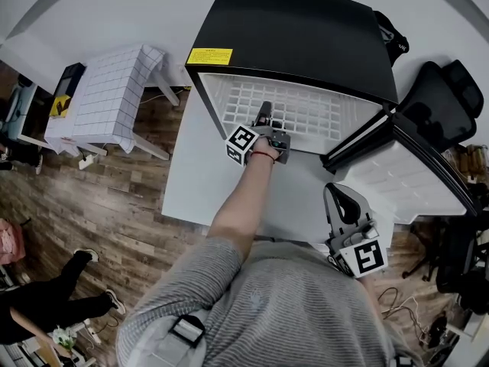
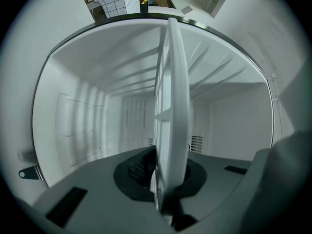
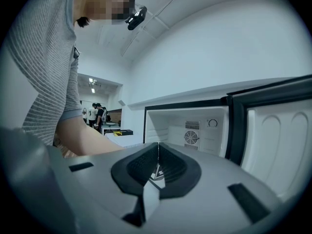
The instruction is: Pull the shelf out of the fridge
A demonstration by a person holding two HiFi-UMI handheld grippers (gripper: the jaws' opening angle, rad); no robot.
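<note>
Since the grid shelf inside the mini fridge must slide straight out, my left tool is clamped level on its front edge. Right tool is pressed together and empty, back beside the open door, off the path. Bare desk in front gives me pulling room.

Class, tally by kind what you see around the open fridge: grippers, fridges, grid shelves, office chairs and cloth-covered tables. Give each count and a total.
Grippers: 2 (left gripper, right gripper)
Fridge: 1
Shelf: 1
Chair: 1
Table: 1
Total: 6
</note>
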